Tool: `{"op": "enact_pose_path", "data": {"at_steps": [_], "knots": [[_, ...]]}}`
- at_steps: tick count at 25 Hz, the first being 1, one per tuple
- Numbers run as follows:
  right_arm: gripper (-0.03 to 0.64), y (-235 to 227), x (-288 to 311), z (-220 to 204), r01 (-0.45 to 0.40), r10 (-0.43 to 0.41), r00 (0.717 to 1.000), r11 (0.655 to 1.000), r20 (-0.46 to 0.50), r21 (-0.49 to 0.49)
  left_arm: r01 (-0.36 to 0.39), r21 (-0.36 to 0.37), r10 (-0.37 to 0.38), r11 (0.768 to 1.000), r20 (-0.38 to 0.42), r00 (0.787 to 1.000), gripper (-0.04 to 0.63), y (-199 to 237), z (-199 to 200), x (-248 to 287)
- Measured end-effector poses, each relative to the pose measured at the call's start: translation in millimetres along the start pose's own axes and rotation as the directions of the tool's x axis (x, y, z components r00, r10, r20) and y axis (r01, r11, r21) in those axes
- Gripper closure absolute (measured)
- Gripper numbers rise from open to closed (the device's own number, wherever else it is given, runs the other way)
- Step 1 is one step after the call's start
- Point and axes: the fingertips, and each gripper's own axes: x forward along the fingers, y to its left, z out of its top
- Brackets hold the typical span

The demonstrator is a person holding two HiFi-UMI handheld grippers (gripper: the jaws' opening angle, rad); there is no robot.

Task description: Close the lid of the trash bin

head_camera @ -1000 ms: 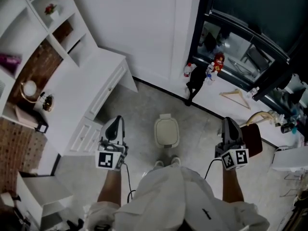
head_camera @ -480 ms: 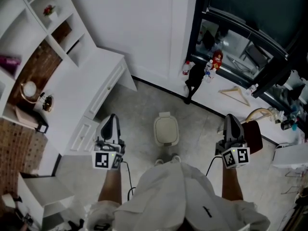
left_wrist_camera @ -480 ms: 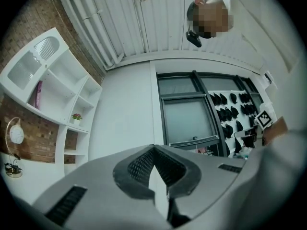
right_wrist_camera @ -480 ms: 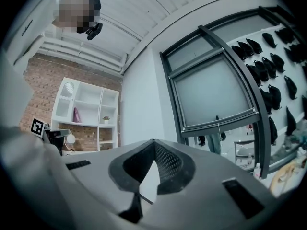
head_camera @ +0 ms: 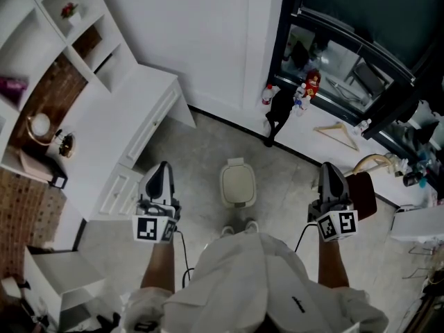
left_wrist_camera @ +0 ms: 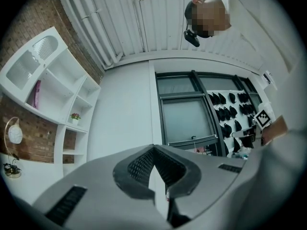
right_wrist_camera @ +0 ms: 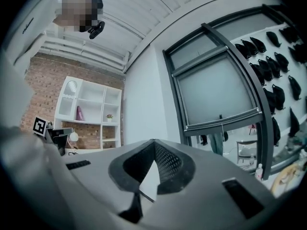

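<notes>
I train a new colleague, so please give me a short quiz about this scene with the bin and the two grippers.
1. True or false: the left gripper and the right gripper each hold something.
2. Where does the small beige plastic trash bin stand? A: on the white desk. B: on the grey floor before the person's shoes. C: on the window ledge.
3. Fill in: the bin's lid looks ___.
Key: 1 false, both shut and empty; 2 B; 3 closed.
</notes>
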Motion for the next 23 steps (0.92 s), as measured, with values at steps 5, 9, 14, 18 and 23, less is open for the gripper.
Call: {"op": "enact_pose_path", "data": {"at_steps": [5,9,14,18,23], "knots": [[0.6,4,2,0,-0.015,0.015,1.0,1.0,-0.006,-0.003,0.007,-0.018,-0.007,1.0,0.026,1.0,0.571,-4,6,1],[0.6,7,4,0,-0.02,0.02,1.0,1.0,-0.007,-0.005,0.011,-0.015,-0.011,1.0,0.013,1.0,0.571,-3,6,0],[0.6,8,5,-1,-0.021,0.021,1.0,1.0,-0.013,-0.006,0.021,-0.018,-0.02,1.0,0.015,1.0,0.571,-3,4,2],[0.6,10,7,-2,-0.02,0.02,1.0,1.0,-0.019,-0.007,0.013,-0.001,-0.013,1.0,-0.019,1.0,0.571,2,-4,2],[0.6,8,9,-3,-0.013,0.013,1.0,1.0,-0.022,-0.004,0.024,-0.026,-0.024,0.999,0.015,1.0,0.571,0,2,6]]}}
